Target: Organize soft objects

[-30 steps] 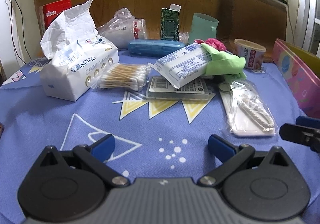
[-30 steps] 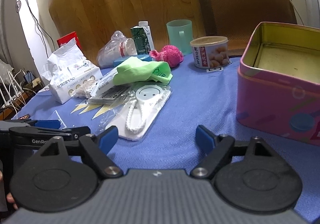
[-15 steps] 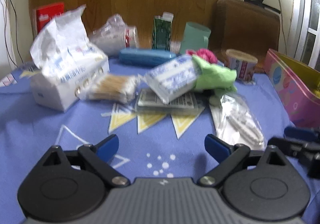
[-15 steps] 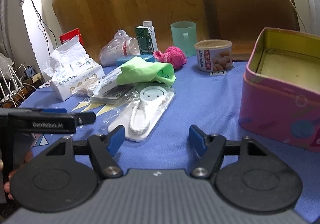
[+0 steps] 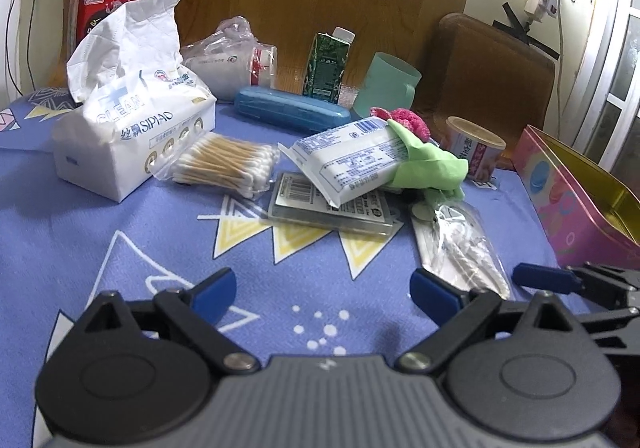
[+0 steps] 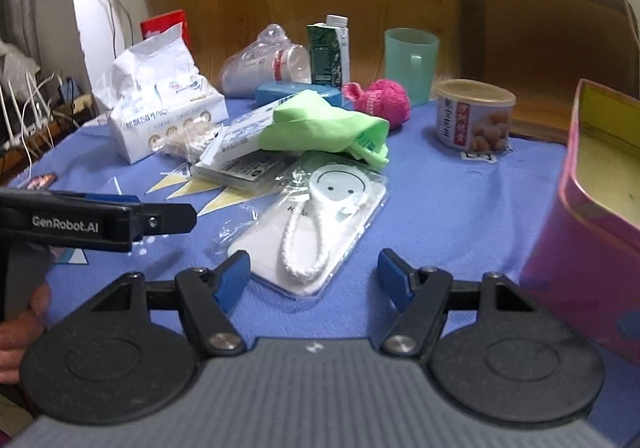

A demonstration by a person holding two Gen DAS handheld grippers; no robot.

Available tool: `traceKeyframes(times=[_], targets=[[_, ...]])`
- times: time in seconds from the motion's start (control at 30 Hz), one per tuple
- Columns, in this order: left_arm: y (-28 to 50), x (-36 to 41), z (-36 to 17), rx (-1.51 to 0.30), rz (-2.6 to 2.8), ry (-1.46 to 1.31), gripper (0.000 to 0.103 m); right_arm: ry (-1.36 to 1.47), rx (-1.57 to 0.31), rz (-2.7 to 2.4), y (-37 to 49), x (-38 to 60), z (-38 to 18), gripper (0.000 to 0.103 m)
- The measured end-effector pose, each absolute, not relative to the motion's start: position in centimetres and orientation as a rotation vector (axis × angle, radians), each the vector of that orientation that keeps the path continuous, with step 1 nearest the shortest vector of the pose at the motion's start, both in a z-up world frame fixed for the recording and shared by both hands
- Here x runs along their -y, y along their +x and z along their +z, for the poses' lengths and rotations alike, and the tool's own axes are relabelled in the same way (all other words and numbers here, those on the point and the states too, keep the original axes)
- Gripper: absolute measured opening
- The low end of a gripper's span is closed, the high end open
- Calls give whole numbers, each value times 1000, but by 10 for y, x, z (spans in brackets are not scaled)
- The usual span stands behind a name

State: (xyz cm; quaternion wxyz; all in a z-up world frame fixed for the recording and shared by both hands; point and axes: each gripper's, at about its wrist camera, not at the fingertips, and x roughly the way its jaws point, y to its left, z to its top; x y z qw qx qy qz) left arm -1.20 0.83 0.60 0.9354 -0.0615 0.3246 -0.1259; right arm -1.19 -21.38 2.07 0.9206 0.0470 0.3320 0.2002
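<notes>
A green cloth (image 5: 430, 168) (image 6: 324, 124) lies crumpled on a white wipes packet (image 5: 352, 164) mid-table, with a pink knitted ball (image 5: 408, 122) (image 6: 384, 100) just behind it. A soft tissue pack (image 5: 132, 128) (image 6: 164, 116) stands at the left, a bag of cotton swabs (image 5: 224, 164) beside it. My left gripper (image 5: 322, 292) hovers open over bare blue cloth with nothing between its fingers. My right gripper (image 6: 313, 282) is open too; the near end of a bagged white case with a cord (image 6: 316, 232) lies below its fingers, and no pad touches it.
An open pink tin box (image 5: 572, 200) (image 6: 592, 208) stands at the right edge. Along the back are a blue case (image 5: 288, 112), a green carton (image 6: 330, 52), a mint cup (image 6: 410, 64), a snack can (image 6: 474, 120) and a bagged cup (image 5: 236, 60). A flat clear box (image 5: 332, 208) lies under the wipes.
The right gripper's jaws have narrowed and it has shifted sideways nearer the bagged case. The left gripper's jaws closed slightly and its view rolled a little; nothing was picked up.
</notes>
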Motion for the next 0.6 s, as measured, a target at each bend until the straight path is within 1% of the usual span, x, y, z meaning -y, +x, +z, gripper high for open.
traceKeyframes(times=[0.03,0.1,0.17,0.23,0.33,0.53,0.6], targets=[[-12,-7,6,-663,-256,-124,97,80,-681,417,-12,212,21,62],[-13,-7,6,-663,-256,-121,97,66,-677,437,-14,210,22,49],[-13,-7,5,-663,-257,-122,98,60,-673,438,-15,210,22,45],[-13,-7,6,-664,-257,-123,98,77,-672,439,-17,215,22,36],[-13,-4,6,-666,-257,-118,99,101,-672,441,-23,222,22,33],[-14,-2,6,-671,-267,-117,100,127,-669,453,-47,237,23,32],[-14,-2,6,-676,-280,-119,102,132,-668,460,-59,244,23,32]])
